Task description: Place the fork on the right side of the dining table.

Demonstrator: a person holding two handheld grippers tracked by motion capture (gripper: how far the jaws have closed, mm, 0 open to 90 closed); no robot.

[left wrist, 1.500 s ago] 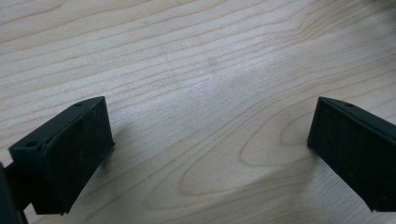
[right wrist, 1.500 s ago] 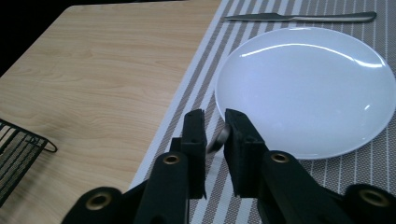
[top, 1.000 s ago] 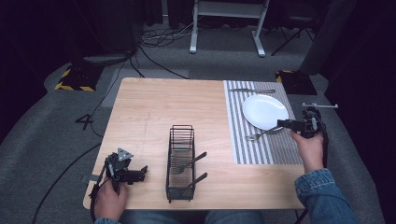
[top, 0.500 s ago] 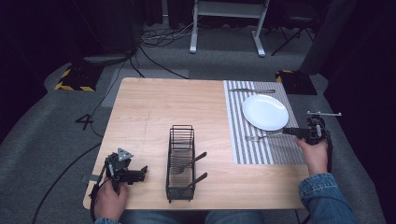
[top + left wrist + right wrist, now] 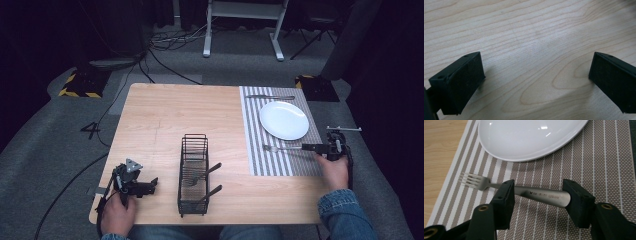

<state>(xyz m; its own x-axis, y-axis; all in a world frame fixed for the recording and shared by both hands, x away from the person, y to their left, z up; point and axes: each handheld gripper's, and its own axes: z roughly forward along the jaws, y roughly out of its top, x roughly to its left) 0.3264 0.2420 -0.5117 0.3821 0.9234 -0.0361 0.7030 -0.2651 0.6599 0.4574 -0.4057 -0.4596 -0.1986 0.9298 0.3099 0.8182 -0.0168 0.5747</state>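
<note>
Dark flooring with trailing cables surrounds a light wooden table (image 5: 165, 120), and a striped placemat (image 5: 252, 150) covers its right part, judged to be a place setting under way from a cutlery rack. On the placemat sits a white plate (image 5: 283, 120), with a knife or similar piece of cutlery (image 5: 270, 96) lying beyond it near the far edge, and a fork (image 5: 280, 148) lying flat on the near side of the plate, tines pointing toward the table's middle. The right gripper (image 5: 312, 147) is at the handle end of that fork; in the right gripper view its jaws stand open on either side of the fork handle (image 5: 541, 195), with a clear gap at each pad, so the fork appears to rest on the mat rather than be held. That piece looks placed. What seems left is in the black wire rack (image 5: 193, 172) near the table's front middle, where two dark-handled utensils (image 5: 205, 172) stick out toward the right. The left gripper (image 5: 150, 186) rests low over bare wood at the front left corner, just left of the rack, its jaws wide apart with nothing between them. Nothing blocks the way from rack to mat; the rack's wire walls are the only snag for lifting a handle out
</note>
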